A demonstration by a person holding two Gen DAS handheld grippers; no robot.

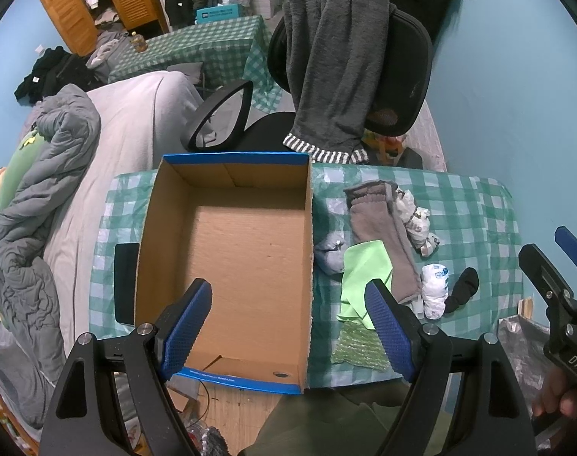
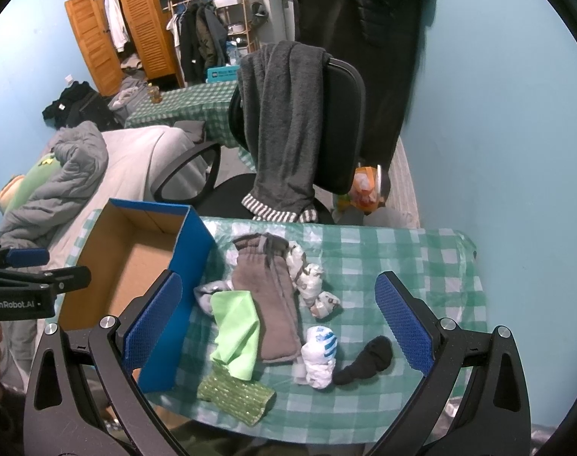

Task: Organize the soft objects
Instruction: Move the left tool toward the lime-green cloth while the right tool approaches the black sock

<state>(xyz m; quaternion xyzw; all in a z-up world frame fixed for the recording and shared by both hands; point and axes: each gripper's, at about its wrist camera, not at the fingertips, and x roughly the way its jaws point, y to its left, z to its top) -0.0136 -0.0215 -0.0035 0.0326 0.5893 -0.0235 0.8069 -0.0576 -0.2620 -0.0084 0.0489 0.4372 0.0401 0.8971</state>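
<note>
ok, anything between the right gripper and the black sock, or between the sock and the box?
Nothing visible blocks the right gripper from the black sock. Toward the cardboard box, the white bundle, brown cloth and green cloth lie between.

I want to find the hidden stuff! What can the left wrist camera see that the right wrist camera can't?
Only the left wrist view shows the whole bare floor of the cardboard box and a dark flat thing beside it.

Only the right wrist view shows the box's blue outer side.

Both show the brown sock, lime cloth, black sock, white bundle, green sponge cloth and the chair with grey pants. The left gripper and right gripper are open.
</note>
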